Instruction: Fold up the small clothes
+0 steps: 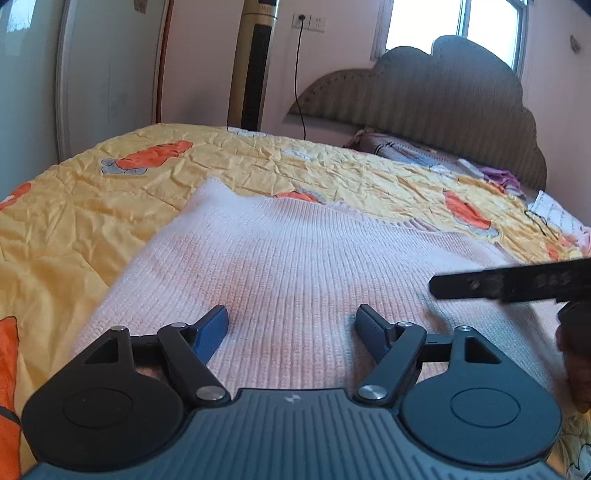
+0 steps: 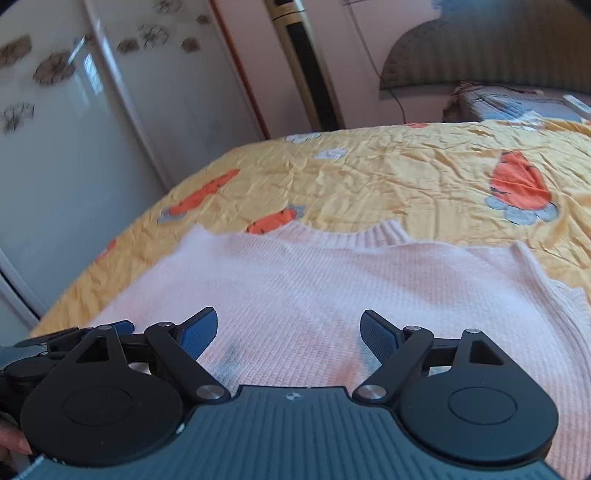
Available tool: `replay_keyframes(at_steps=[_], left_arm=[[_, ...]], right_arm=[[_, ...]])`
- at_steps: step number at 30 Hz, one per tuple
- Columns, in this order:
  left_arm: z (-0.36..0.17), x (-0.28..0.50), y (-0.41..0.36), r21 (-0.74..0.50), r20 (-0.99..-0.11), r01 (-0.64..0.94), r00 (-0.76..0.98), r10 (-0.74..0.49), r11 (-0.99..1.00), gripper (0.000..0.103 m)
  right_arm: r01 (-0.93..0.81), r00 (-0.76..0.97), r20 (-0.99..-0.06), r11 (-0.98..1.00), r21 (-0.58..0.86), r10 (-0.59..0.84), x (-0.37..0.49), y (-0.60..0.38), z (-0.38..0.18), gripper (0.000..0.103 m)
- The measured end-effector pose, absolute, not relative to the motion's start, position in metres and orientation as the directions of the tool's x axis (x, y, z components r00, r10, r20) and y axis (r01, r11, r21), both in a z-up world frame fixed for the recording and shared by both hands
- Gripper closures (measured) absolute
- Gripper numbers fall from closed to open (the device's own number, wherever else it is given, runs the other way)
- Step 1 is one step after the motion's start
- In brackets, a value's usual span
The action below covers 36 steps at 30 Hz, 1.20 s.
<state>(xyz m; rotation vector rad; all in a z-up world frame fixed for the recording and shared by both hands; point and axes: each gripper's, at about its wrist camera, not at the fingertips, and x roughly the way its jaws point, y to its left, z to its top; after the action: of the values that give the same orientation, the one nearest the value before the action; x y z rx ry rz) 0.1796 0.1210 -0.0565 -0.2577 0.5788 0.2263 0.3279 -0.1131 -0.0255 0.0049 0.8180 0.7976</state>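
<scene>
Over the pink knit sweater on the yellow quilt, left claw and right claw hover spread, no writing legible.

Soft daylight from the overexposed window fills both fisheye views, glare streaks the glossy wardrobe door, straight lines bow near the edges, and motion blur smears the right view's left side.

The sweater lies flat on the bed's quilt. Both tools hang over its near edge, left tool beside right tool. The headboard stands behind.
</scene>
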Motion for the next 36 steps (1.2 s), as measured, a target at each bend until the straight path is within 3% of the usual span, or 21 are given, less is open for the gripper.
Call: replay_keyframes(at_steps=[2,7,10,13,15,21,28,36], left_arm=[[-0.057,0.183,0.127,-0.205,-0.569,-0.284,0.813,0.122,0.937,0.025],[-0.053,0.175,0.133,-0.251,-0.541,-0.272,0.836,0.098,0.929,0.027],[-0.039,0.140,0.141,-0.387,-0.479,-0.317,0.871,0.105,0.866,0.026],[-0.039,0.089,0.155,-0.610,-0.422,-0.393,0.896,0.138,0.688,0.026],[-0.043,0.063,0.158,-0.671,-0.448,-0.461,0.876,0.179,0.581,0.024],[-0.062,0.047,0.186,-0.739,-0.549,-0.567,0.820,0.163,0.363,0.022],[-0.080,0.065,0.212,-0.829,-0.533,-0.535,0.844,0.060,0.161,0.022],[-0.079,0.105,0.212,-0.814,-0.555,-0.547,0.832,0.014,0.197,0.020]], right_arm=[[-0.646,0.407,-0.702,0.728,0.231,0.584,0.332,-0.096,-0.044,0.016],[-0.643,0.414,-0.629,0.700,0.310,0.658,0.336,-0.109,-0.054,0.012],[-0.649,0.440,-0.579,0.689,0.323,0.686,0.328,-0.117,-0.059,0.012],[-0.646,0.464,-0.560,0.695,0.316,0.686,0.321,-0.120,-0.059,0.012],[-0.641,0.463,-0.550,0.691,0.333,0.695,0.321,-0.123,-0.060,0.012],[-0.627,0.447,-0.518,0.669,0.400,0.729,0.326,-0.131,-0.061,0.011],[-0.621,0.446,-0.498,0.658,0.426,0.743,0.324,-0.135,-0.061,0.011],[-0.612,0.437,-0.473,0.638,0.467,0.765,0.326,-0.141,-0.063,0.009]])
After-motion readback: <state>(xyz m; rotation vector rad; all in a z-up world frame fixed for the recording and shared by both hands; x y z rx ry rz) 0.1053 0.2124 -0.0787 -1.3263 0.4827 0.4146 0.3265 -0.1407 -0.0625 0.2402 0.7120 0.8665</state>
